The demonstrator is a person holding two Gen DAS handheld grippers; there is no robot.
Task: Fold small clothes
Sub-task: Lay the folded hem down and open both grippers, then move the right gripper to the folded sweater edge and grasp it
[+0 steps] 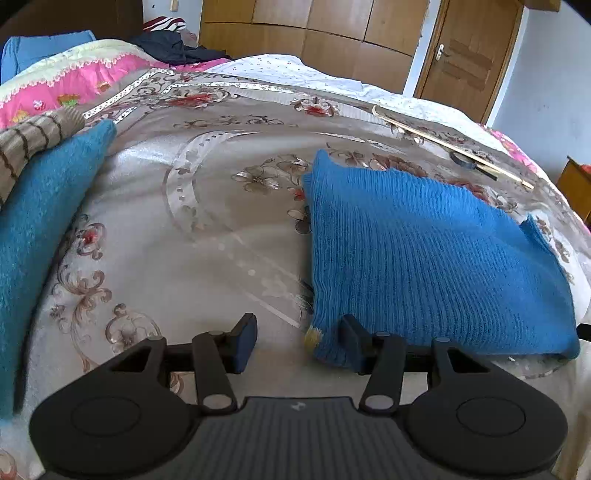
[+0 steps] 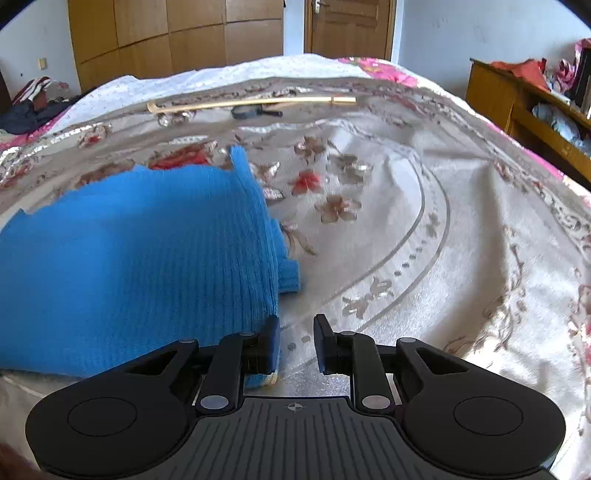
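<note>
A bed (image 2: 424, 229) fills the foreground, spread with a pale, shiny cover printed with red and brown flowers, over a pink quilt (image 1: 85, 79) and a white dotted sheet (image 1: 280, 68). Behind it a wall of wooden wardrobe panels (image 1: 314, 33) runs to a brown wooden door (image 1: 469, 55) with a metal handle, set in pale bluish-white walls (image 2: 461, 26). At the right stands a wooden cabinet (image 2: 517, 99) piled with cloth, and bright daylight falls across the room.
</note>
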